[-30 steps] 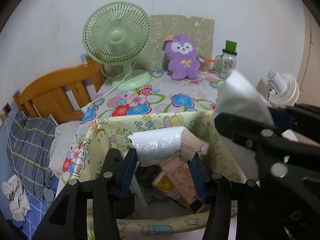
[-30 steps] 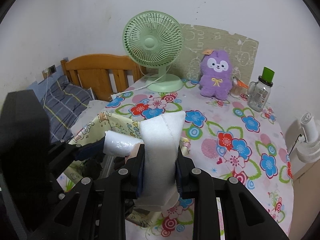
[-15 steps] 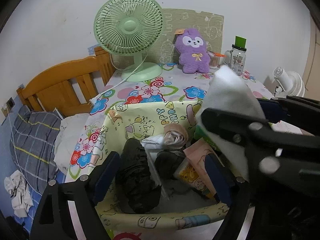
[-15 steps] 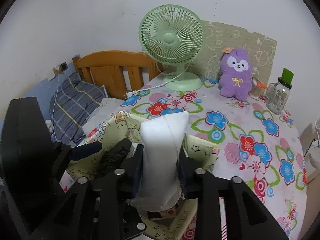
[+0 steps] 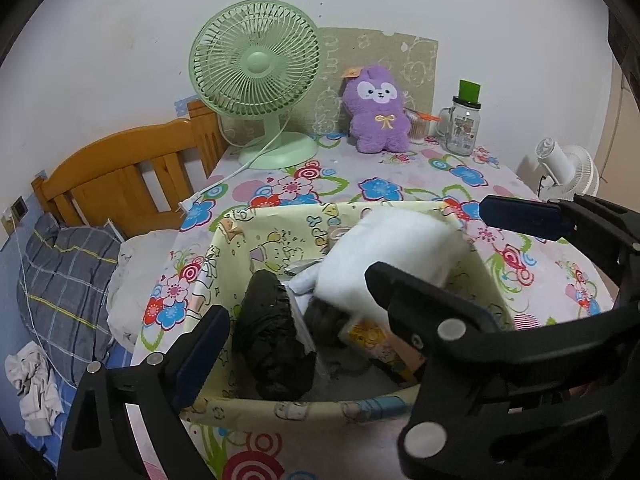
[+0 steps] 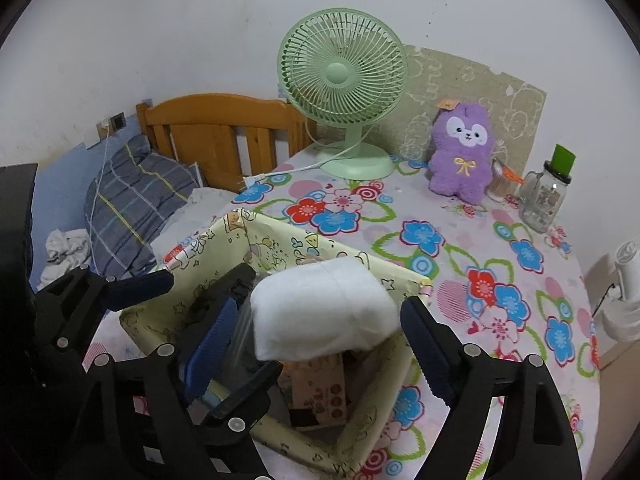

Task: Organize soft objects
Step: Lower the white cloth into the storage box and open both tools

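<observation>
A yellow cartoon-print fabric basket [image 5: 276, 236] [image 6: 276, 248] stands on the flowered tablecloth. A white folded cloth [image 6: 324, 312] [image 5: 384, 256] lies on top of the things in the basket, between the pads of my right gripper [image 6: 322, 308]. Its jaws are opening and the pads stand just off the cloth. My left gripper [image 5: 316, 332] [image 6: 188, 280] hangs over the basket's near left part, its jaws opening with nothing gripped. Under it lie a black bundle [image 5: 272, 340], a crinkled clear-wrapped roll [image 5: 300, 280] and a pink printed packet [image 5: 380, 344]. The right gripper hides the left gripper's right finger.
A green desk fan [image 5: 256, 68], a purple plush toy [image 5: 378, 112] and a glass jar with a green lid [image 5: 464, 124] stand at the back. The fan's white cord [image 5: 224, 178] trails left. A small white fan [image 5: 564, 168] sits at the right edge. A wooden headboard [image 5: 120, 176] and a plaid pillow [image 5: 64, 280] lie left.
The left gripper let go of the clear-wrapped roll, which now lies in the basket. The right gripper opened off the white cloth, which tipped from upright onto the basket's contents.
</observation>
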`<act>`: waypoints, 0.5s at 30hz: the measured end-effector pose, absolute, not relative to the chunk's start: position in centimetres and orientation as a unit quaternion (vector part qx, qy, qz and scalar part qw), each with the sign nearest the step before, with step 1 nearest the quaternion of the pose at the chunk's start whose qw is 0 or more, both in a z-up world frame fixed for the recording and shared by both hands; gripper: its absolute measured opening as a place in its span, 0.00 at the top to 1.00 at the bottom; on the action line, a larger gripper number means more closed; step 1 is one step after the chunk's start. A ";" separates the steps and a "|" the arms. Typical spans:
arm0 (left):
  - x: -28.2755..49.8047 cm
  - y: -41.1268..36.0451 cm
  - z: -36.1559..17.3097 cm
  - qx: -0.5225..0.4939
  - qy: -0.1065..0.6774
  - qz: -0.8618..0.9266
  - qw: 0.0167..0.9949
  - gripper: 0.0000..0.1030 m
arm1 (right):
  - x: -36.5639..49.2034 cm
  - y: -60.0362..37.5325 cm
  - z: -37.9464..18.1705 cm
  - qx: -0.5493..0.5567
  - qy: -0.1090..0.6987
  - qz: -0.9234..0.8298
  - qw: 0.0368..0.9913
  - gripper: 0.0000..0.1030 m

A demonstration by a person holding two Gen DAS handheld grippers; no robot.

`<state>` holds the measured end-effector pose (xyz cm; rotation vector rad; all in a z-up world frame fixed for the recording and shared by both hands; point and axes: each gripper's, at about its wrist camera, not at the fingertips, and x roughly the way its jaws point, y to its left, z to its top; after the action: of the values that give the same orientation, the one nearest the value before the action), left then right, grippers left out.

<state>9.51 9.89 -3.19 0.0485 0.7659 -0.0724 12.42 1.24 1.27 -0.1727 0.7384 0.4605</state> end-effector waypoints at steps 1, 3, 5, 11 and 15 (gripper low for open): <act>9.3 9.8 -3.1 0.023 0.372 -0.037 0.927 0.06 | 12.2 1.0 1.3 -0.084 0.355 0.220 0.905 0.15; 8.9 9.3 -2.8 0.024 0.368 -0.040 0.929 0.06 | 11.8 0.6 1.5 -0.080 0.351 0.214 0.908 0.13; 8.5 8.7 -2.5 0.027 0.363 -0.043 0.930 0.06 | 11.3 0.0 1.7 -0.076 0.347 0.208 0.911 0.12; 7.3 6.9 -1.8 0.034 0.350 -0.057 0.935 0.06 | 9.7 -1.9 2.3 -0.067 0.336 0.189 0.920 0.07; 6.7 5.7 -1.6 0.036 0.347 -0.060 0.935 0.05 | 8.8 -3.3 2.6 -0.061 0.334 0.177 0.924 0.06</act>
<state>6.75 5.73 -1.59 0.0739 0.7102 -0.1230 8.83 -3.33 2.57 -0.1258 0.6854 0.3625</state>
